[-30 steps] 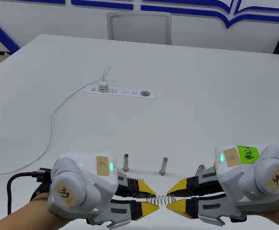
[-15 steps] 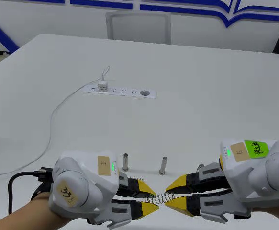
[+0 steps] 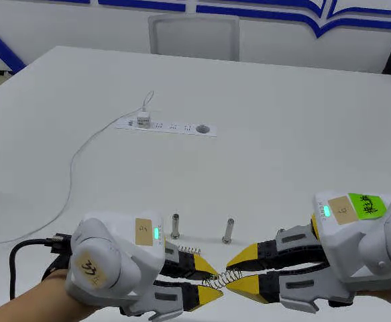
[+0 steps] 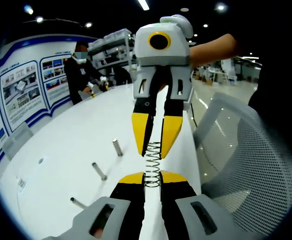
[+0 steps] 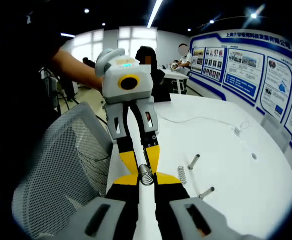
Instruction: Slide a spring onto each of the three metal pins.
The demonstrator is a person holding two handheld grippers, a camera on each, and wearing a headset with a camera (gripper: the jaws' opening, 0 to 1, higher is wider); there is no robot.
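Spring (image 3: 223, 277) hangs over the near edge of the table (image 3: 282, 134), with the left gripper (image 3: 216, 282) and right gripper (image 3: 230, 275) each clenched on one end. Two pins (image 3: 175, 226) stand upright just beyond.

A broad white tabletop (image 3: 302, 134) carries a long white power strip (image 3: 172, 127), lying flat toward its far side. A small white plug adapter (image 3: 143, 121) sits in the strip's left end, and a thin white cable (image 3: 72, 184) curves from it toward the near left. A pale grey chair back (image 3: 194, 37) stands at the far edge. The left gripper view shows a grey mesh chair (image 4: 246, 150) beside the tabletop and a person in dark clothes (image 4: 83, 70) far off.
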